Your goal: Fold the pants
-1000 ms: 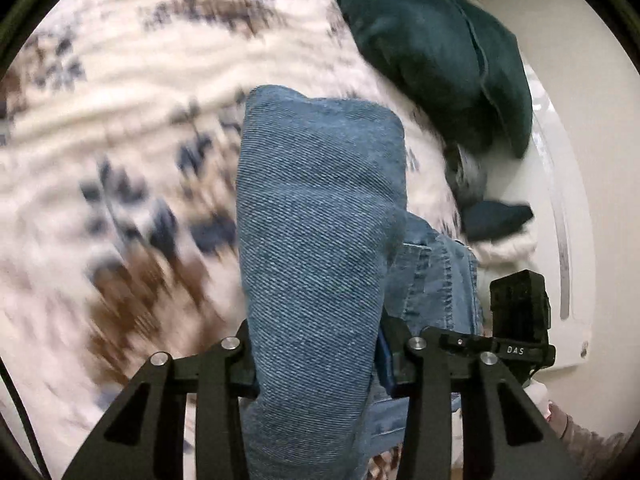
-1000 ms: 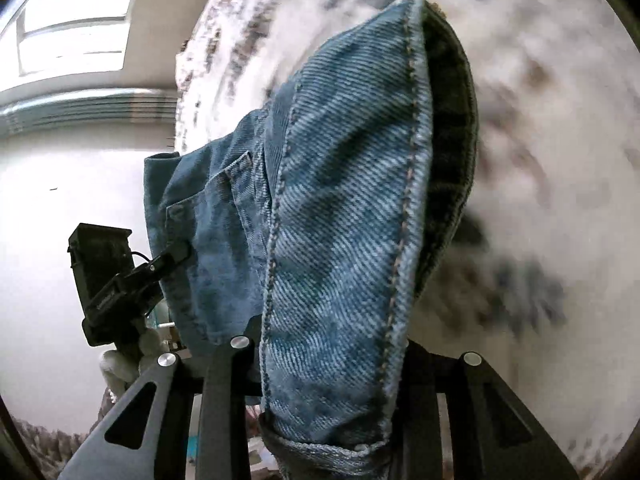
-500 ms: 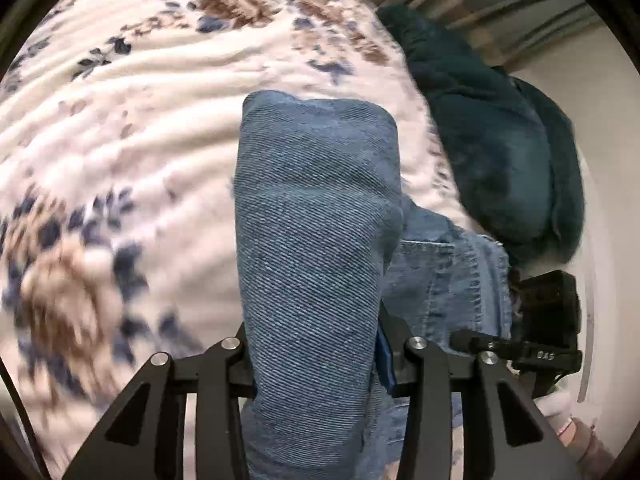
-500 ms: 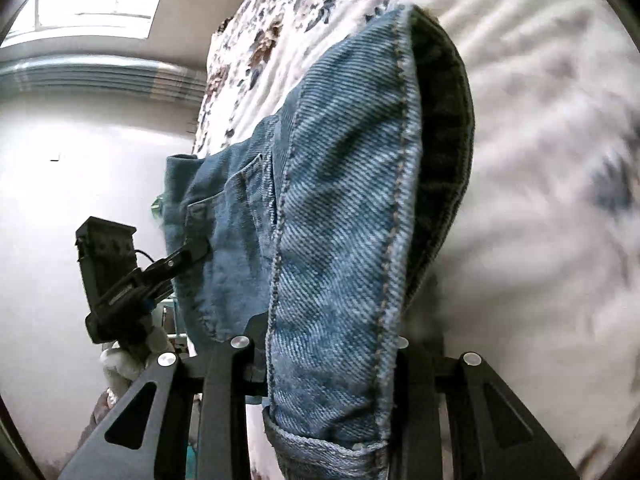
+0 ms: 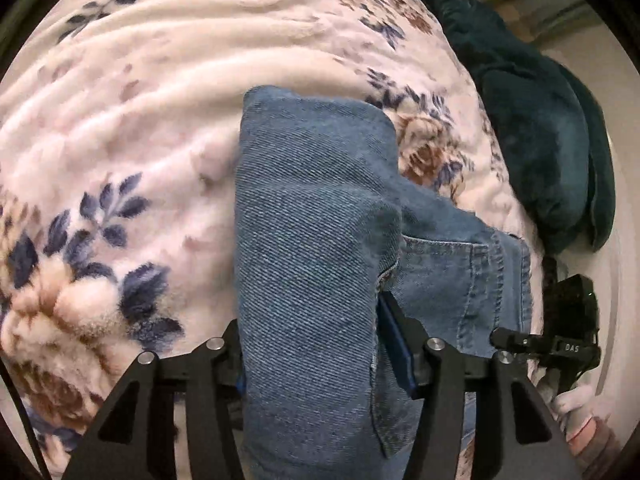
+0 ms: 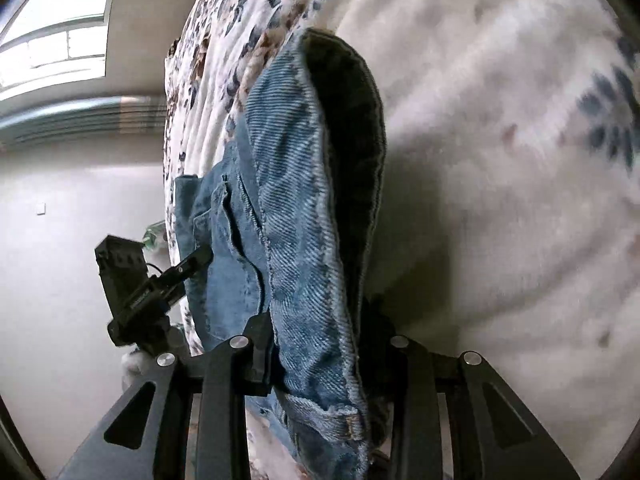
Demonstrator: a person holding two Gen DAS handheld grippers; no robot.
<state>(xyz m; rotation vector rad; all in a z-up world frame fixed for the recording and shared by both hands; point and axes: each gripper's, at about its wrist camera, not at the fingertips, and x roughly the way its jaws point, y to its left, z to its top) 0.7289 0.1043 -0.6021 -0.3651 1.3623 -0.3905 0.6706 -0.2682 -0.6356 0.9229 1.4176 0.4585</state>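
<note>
While the folded blue denim pants [image 5: 316, 248] hang between both tools over the bed, the step in hand looks like laying the fold down flat. The left gripper [image 5: 320, 344] has the doubled denim between its fingers and its jaws are opening; a gap shows beside the blue pad on one side, so the cloth seems to be coming free there. The right gripper [image 6: 316, 344] is partly closed and pinches the stitched edge of the pants [image 6: 304, 208], dark inner side showing. To do this well, I judge both ends should come down level, with the right letting go only once the denim lies on the blanket, so the fold does not slide or twist.

Underneath lies a plush white blanket with blue and brown flowers [image 5: 132, 128], soft and rippled, likely to drag on the denim. A dark teal fleece bundle [image 5: 532, 128] sits near the bed's far edge. Beyond are a pale wall and a bright window [image 6: 56, 36].
</note>
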